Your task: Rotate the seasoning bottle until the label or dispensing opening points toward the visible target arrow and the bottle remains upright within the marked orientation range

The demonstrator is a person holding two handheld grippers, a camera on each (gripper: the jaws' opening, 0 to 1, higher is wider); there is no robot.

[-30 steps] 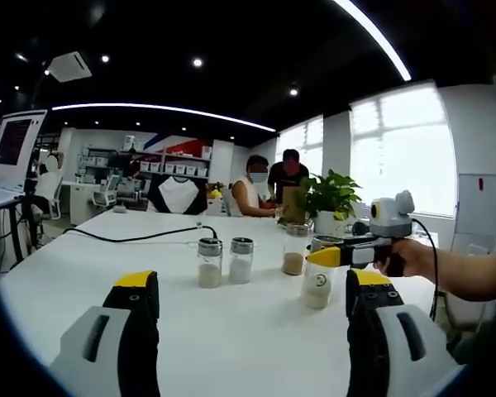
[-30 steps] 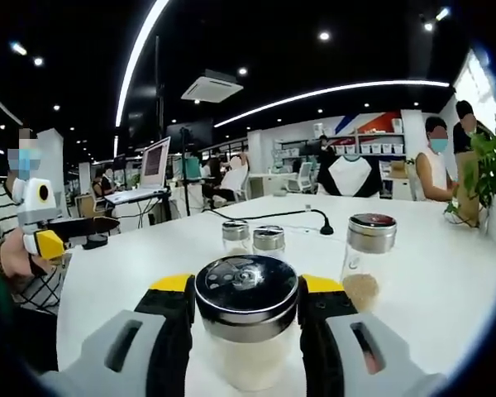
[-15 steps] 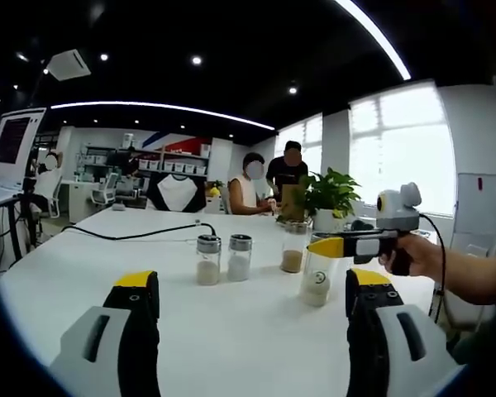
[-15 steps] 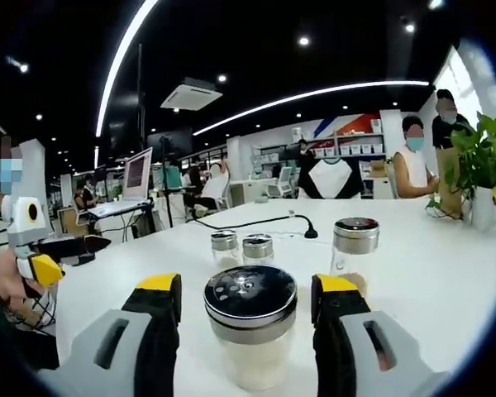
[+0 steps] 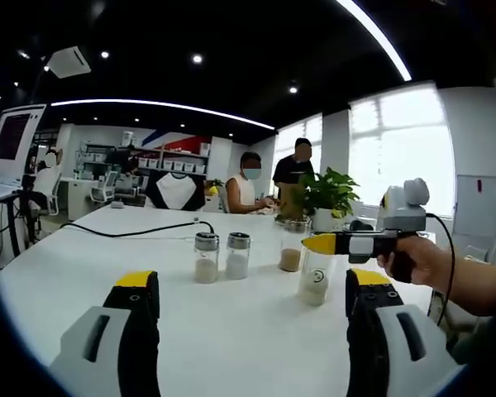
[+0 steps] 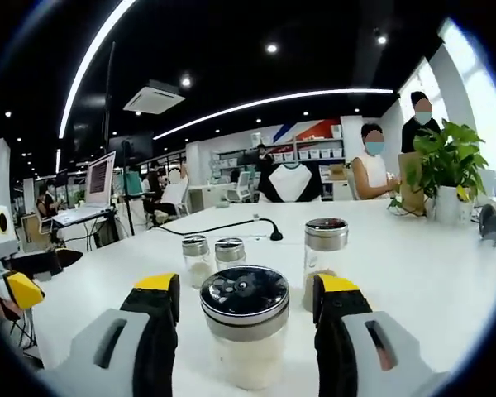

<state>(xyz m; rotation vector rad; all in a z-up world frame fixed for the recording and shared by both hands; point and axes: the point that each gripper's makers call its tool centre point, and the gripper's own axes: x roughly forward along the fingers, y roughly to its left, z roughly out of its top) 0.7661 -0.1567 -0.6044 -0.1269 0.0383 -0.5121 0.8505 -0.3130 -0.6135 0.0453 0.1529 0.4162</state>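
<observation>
I had the right gripper [image 6: 246,331] standing wide, its yellow-tipped jaws either side of the seasoning bottle [image 6: 245,327] with a clear gap on each flank, so nothing was clamped. The bottle sat upright on the white table [image 6: 446,273], dead ahead at twelve o'clock from that gripper and very near, its perforated metal lid turned up toward the camera. In the left gripper view the same bottle [image 5: 315,279] stood at about one o'clock, with a small round mark on its glass facing me, and the right gripper [image 5: 314,244] reached over it from three o'clock in a person's hand [image 5: 415,259].

My left gripper [image 5: 252,302] was also spread wide and held nothing, hovering over bare table well short of the bottles.

As for progress, I judged the turn either just finished and let go, or not yet taken up; the frames could not settle which. I saw no target arrow and no marked range on the table, so I could not say whether the label or opening pointed where it should. The upright part looked satisfied.

Other things: a pair of small shakers [image 6: 213,260] at eleven o'clock beyond the bottle, a taller jar [image 6: 325,256] at one o'clock, a black cable [image 6: 231,226] across the far table, and a potted plant [image 6: 446,169] at two o'clock.
</observation>
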